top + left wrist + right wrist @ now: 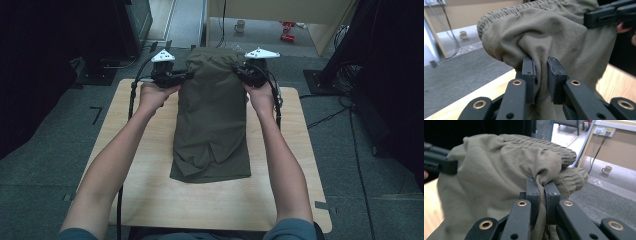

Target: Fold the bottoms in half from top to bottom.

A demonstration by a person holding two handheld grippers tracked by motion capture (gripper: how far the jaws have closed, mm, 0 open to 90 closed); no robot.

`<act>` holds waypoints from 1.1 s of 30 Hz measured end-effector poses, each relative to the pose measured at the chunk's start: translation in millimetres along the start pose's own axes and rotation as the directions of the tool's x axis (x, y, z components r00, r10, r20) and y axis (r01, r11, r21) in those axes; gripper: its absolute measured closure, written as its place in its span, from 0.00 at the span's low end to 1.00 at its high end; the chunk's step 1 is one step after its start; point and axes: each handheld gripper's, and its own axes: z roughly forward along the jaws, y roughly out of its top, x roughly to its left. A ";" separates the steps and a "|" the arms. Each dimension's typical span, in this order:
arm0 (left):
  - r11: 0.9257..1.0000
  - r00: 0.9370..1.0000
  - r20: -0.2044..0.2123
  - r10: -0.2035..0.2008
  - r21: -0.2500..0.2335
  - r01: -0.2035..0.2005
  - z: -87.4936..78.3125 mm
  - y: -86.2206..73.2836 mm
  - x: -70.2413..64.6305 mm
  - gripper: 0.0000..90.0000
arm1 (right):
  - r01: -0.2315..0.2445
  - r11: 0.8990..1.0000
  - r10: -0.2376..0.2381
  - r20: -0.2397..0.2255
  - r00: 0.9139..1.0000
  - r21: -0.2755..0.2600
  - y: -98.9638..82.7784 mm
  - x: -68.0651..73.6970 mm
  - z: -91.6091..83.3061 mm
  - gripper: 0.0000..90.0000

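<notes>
Forearms, two, enter over the desk's [150, 200] near edge. Trousers [212, 115], olive: hem end lying mid-desk, waistband end raised at the far edge. Left gripper [186, 76]: clenched on a fold of cloth at the waistband's left side. Right gripper [239, 71]: clenched likewise at its right side. Gripper views show bunched fabric pinched between pads and the elastic waistband; a mug [606, 170] on the floor beyond.

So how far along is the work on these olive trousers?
The olive trousers already lie folded lengthwise, hem end resting on the wooden table. In hand: the left gripper and right gripper are each clamped on the elastic waistband end, lifted off the table. Left, probably: bringing that end over to fold them shorter.
</notes>
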 end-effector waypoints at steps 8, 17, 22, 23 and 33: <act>0.998 0.999 -0.002 0.054 0.043 -0.054 -19.2 -51.6 -27.5 0.87 | 0.059 0.996 -0.054 -0.078 0.996 0.074 -49.3 25.2 -16.0 0.94; 0.996 0.998 0.040 0.038 0.083 -0.041 -45.1 -110.0 -72.0 0.87 | 0.097 0.988 -0.077 -0.155 0.985 0.120 -95.6 50.0 -41.8 0.93; 0.986 0.995 0.083 0.046 0.154 -0.058 -48.6 -139.9 -93.0 0.86 | 0.085 0.980 -0.048 -0.204 0.978 0.179 -133.0 56.3 -49.4 0.93; 0.981 0.995 0.096 0.037 0.187 -0.055 -48.0 -146.7 -96.9 0.86 | 0.081 0.978 -0.040 -0.209 0.977 0.193 -139.1 57.4 -49.6 0.93; 0.940 0.988 0.155 0.020 0.335 -0.071 -39.9 -184.4 -108.5 0.85 | 0.066 0.938 0.027 -0.262 0.965 0.341 -206.3 68.8 -45.7 0.92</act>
